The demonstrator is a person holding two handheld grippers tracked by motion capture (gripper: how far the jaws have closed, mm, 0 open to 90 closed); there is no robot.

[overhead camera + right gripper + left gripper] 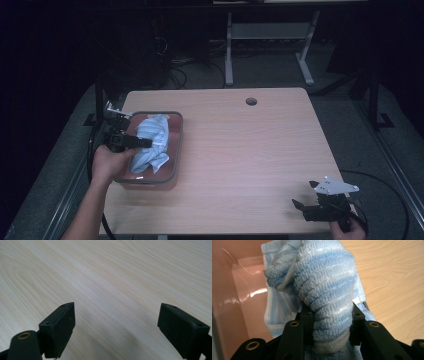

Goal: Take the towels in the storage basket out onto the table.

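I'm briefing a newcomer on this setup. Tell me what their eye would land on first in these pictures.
First the blue-and-white striped towel, bunched in the pink bin at the table's left side, with the left gripper shut on a thick fold of it. Next the right gripper, open over bare wood at the near right corner.

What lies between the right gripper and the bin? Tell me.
Bare wooden table in the high view: nothing lies between the right gripper and the bin holding the towel.
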